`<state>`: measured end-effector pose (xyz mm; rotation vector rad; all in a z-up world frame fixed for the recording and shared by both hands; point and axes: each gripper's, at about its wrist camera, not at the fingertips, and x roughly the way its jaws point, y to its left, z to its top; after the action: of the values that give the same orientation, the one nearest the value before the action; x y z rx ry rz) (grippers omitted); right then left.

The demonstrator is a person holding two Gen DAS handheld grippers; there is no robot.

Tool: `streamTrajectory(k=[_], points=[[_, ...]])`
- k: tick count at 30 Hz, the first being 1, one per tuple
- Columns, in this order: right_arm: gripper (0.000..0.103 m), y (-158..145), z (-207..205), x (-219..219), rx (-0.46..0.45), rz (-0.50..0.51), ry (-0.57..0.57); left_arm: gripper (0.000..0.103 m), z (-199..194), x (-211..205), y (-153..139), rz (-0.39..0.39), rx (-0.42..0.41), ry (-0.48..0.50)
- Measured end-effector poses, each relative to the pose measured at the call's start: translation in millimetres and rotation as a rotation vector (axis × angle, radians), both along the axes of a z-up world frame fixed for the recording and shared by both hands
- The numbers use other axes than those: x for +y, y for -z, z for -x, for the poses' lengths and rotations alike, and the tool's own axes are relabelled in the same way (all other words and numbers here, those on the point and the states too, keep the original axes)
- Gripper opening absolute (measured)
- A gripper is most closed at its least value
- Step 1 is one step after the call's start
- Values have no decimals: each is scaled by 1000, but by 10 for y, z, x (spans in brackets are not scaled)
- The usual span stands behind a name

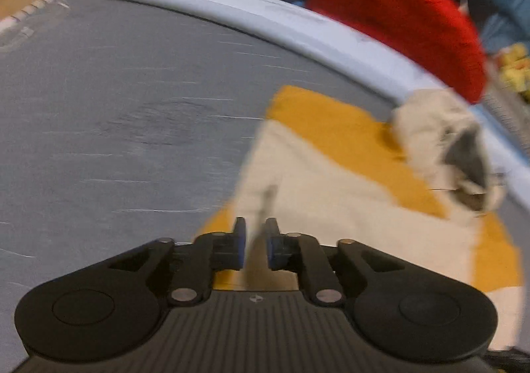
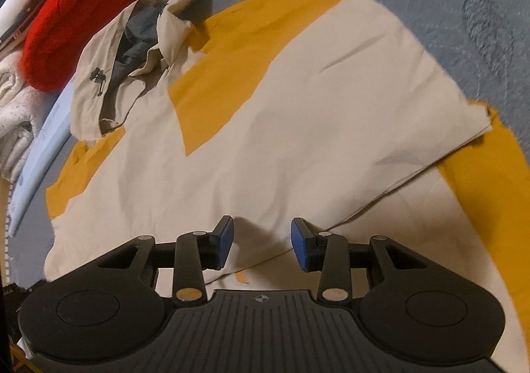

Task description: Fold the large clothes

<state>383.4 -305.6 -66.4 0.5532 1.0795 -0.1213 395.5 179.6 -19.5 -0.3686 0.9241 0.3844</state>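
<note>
- Jacket point(image 2: 265, 127), beige with mustard-yellow panels, lies spread flat on the grey surface point(image 1: 116, 107); one beige flap is folded across its middle.
- Hood point(image 2: 132, 51), with its dark lining showing, is bunched at the far end of the jacket, next to the pale blue edge strip point(image 1: 265, 21).
- My right gripper point(image 2: 261, 242) points down over the near part of the jacket. Blue pads stand apart; nothing is pinched between them, only fabric lying beneath.
- My left gripper point(image 1: 255, 243) is at the jacket's side edge, where beige meets grey. Jaws nearly together with a narrow gap; a beige fold appears to rise into that gap, but the view is blurred and I cannot tell whether the pads press it.
- Beyond the strip: red knitted item point(image 1: 397, 18), folded white towels point(image 2: 13, 101).
</note>
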Motion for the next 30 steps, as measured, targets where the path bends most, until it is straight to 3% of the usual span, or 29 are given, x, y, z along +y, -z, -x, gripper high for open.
streamTrajectory(k=[3, 6, 9, 11, 12, 15, 18, 23, 27, 30], points=[[40, -112, 25, 55, -52, 85, -20, 15, 12, -135, -123, -65, -72, 70], [40, -216, 24, 81, -126, 123, -49, 20, 20, -277, -166, -3, -124, 163], [44, -204, -2, 59, -155, 148, -69, 29, -71, -299, 97, 122, -16, 160], [45, -79, -31, -35, -104, 140, -36, 31, -107, -226, 346, 183, 99, 123], [44, -10, -37, -104, -62, 132, -3, 31, -97, -201, 391, 190, 105, 107], [44, 40, -54, -214, -24, 105, 46, 33, -92, -247, 265, 113, 77, 124], [45, -62, -73, -229, -73, 113, 37, 39, -69, -244, 143, 122, 14, 141], [44, 96, -80, -420, 0, 21, 129, 39, -131, -157, 361, 191, 111, 90], [44, -7, -73, -397, -24, 59, 137, 40, -116, -276, 149, 95, 49, 146], [44, -62, 12, -496, -27, 38, 214, 40, -102, -332, 51, 84, 5, 181]])
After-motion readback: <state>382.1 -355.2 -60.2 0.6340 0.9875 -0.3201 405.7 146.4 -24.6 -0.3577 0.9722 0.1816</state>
